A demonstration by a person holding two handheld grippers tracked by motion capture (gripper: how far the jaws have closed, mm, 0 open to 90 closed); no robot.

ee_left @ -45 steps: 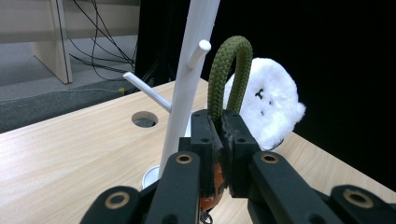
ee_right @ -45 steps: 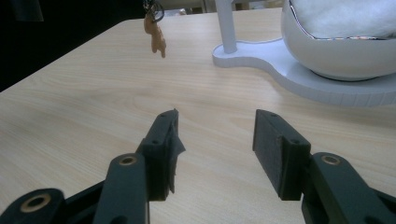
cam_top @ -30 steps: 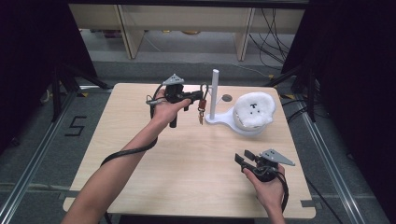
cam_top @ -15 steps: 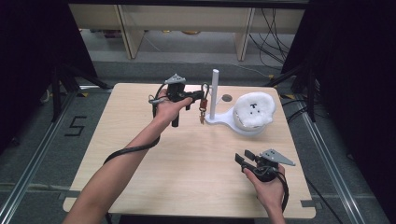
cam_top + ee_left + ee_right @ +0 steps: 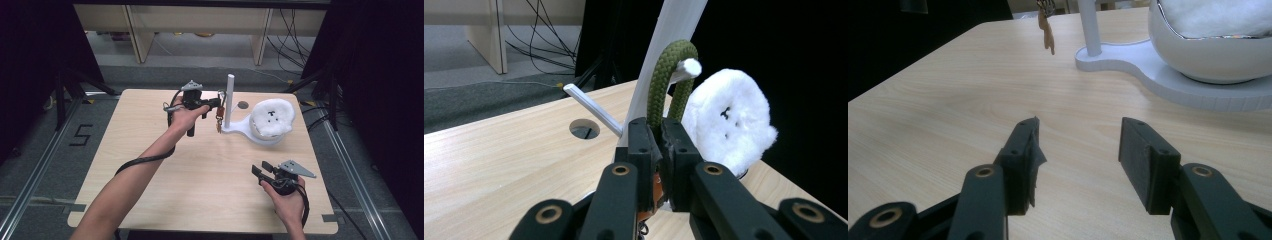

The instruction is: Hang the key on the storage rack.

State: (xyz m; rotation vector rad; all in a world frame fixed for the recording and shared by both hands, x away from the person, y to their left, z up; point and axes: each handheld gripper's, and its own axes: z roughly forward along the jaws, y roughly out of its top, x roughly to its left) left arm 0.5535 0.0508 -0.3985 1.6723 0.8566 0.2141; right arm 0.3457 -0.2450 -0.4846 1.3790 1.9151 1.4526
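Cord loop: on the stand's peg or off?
On. In the left gripper view the green cord loop arches over the white peg, while the left tongs are shut on its lower ends.

Braided green cord loop [image 5: 666, 82], fluffy white ball [image 5: 729, 122], smooth matt plastic stand [image 5: 239, 127], light wood-grain table [image 5: 150, 165].

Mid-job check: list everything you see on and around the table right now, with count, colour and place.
Table: one, light wood, centre.
Stand: one, white, upright post with side pegs on a flat base, far middle of table.
Fluffy ball: one, white, in the stand's bowl, right of the post.
Cord loop: one, olive green, looped over a peg.
Brown pendant: one, hanging below the left gripper's jaws.
Table hole: one, behind the stand.
Left gripper: black, shut on the cord loop.
Right gripper: black, open, near right.
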